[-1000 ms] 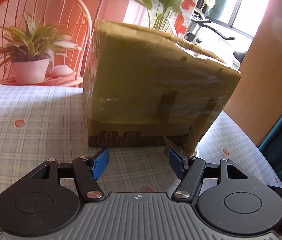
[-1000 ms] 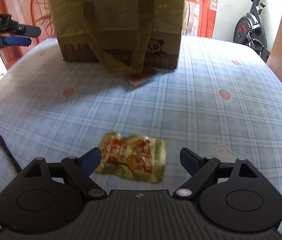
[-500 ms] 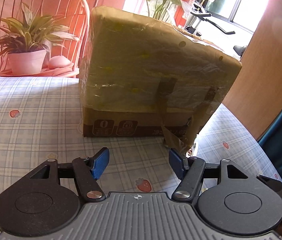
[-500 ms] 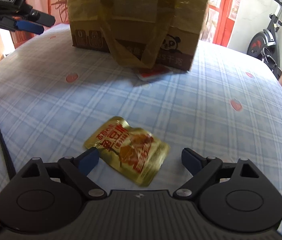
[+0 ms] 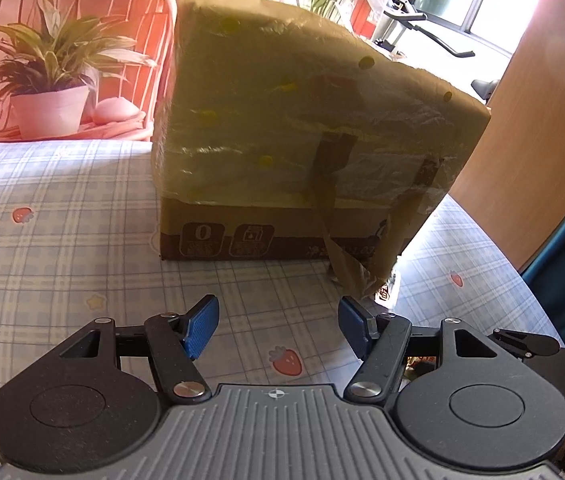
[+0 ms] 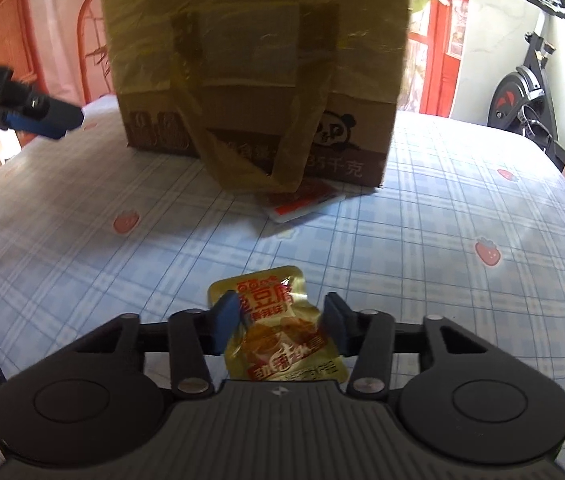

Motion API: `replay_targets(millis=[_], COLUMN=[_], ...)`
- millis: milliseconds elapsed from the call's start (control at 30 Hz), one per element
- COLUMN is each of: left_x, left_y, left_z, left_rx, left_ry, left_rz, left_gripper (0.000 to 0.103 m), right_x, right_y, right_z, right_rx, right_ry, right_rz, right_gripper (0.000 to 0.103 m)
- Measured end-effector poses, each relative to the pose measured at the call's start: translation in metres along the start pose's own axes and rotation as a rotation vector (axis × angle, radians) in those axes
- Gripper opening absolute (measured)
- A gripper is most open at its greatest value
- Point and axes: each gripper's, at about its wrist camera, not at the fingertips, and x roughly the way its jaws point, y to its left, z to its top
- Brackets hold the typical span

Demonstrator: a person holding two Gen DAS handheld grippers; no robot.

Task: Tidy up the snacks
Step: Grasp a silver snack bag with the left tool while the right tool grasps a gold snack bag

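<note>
Right gripper (image 6: 280, 322) closing on gold snack packet (image 6: 278, 332); left gripper (image 5: 276, 326) released; checked tablecloth (image 6: 422, 248).

The tall taped cardboard box (image 6: 254, 60) blocks the far middle of the desk (image 6: 462, 200), its loose tape handle (image 6: 250, 160) drooping over a red-and-white packet (image 6: 302, 202) at its foot. Bare cloth lies open on both sides and before it. The left tool (image 6: 42, 118) hangs at the left edge.

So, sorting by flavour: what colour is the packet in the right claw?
Gold with red print, best in the right wrist view.
</note>
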Motion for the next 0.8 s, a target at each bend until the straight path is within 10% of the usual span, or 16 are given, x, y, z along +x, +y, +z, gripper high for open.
replay_targets(millis=[800], left_x=[0.119], left_y=[-0.078], left_z=[0.0], left_rx=[0.25], left_ry=[0.099], left_rz=[0.008], left_gripper=[0.068], right_x=[-0.013], right_y=[-0.022], right_z=[-0.019], right_rx=[0.105], right_ry=[-0.092], right_rz=[-0.029], right_gripper=[0.046])
